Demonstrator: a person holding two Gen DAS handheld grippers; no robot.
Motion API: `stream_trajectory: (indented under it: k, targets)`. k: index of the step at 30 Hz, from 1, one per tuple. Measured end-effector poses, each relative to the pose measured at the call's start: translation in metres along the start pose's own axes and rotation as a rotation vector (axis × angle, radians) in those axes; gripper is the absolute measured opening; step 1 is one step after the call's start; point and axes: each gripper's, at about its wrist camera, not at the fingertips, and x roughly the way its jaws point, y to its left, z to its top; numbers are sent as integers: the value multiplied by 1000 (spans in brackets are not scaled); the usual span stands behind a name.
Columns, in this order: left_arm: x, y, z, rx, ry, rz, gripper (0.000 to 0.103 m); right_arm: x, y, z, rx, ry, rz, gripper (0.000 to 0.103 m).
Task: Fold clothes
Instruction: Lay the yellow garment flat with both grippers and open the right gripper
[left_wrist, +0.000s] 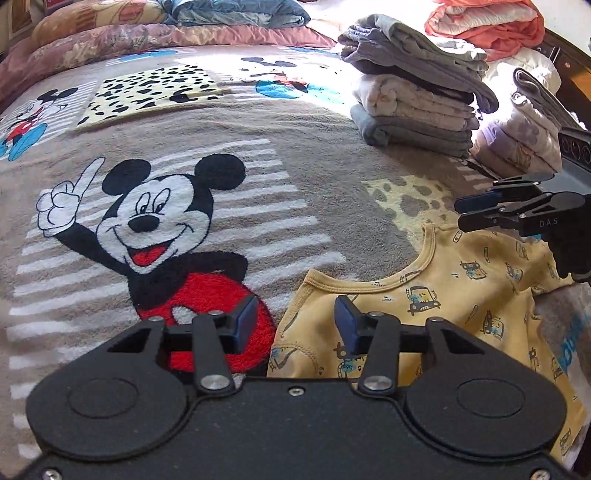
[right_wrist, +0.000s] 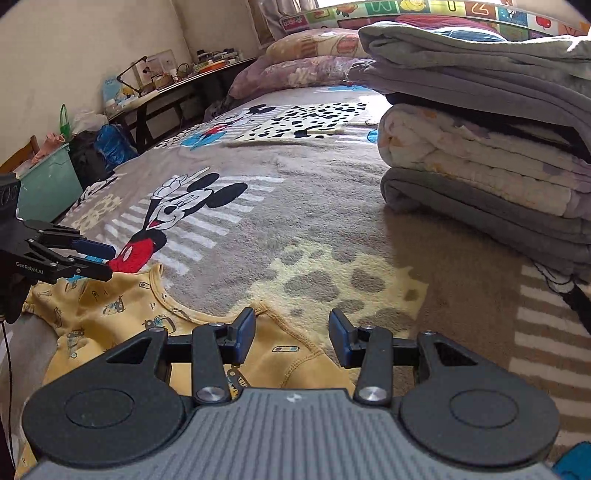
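Note:
A small yellow printed top (left_wrist: 461, 295) lies flat on the cartoon-mouse blanket (left_wrist: 155, 122), neckline toward the far side. My left gripper (left_wrist: 295, 323) hovers over the top's left shoulder edge; its jaws stand apart with nothing between them. My right gripper (left_wrist: 461, 213) enters from the right, over the other shoulder. In the right wrist view the right gripper (right_wrist: 291, 334) hangs open above the yellow top (right_wrist: 110, 317) near its neckline, pads off the cloth. The left gripper (right_wrist: 110, 262) shows at the left edge above the garment's far shoulder.
A tall stack of folded grey and pale clothes (left_wrist: 417, 103) stands on the bed beyond the top, close on the right in the right wrist view (right_wrist: 498, 147). A second pile (left_wrist: 524, 122) and an orange quilt (left_wrist: 487, 22) lie behind. A green bin (right_wrist: 48, 184) stands beside the bed.

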Motion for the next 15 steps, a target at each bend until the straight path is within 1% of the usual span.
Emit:
stream_trajectory:
  k: [3, 5, 10, 13, 14, 15]
  targets:
    - [10, 0, 8, 20, 29, -20, 36, 16, 1, 4, -34, 32, 33, 44]
    - [16, 1, 12, 31, 41, -33, 34, 25, 0, 7, -45, 49, 47, 44]
    - [29, 2, 19, 44, 66, -58, 28, 36, -5, 7, -67, 80, 78, 44]
    - [35, -1, 18, 63, 83, -62, 22, 39, -8, 6, -64, 94, 102, 44]
    - [36, -3, 18, 68, 85, -62, 18, 42, -9, 6, -62, 100, 111, 45]
    - [36, -5, 18, 74, 84, -64, 10, 49, -9, 9, -62, 109, 115, 44]
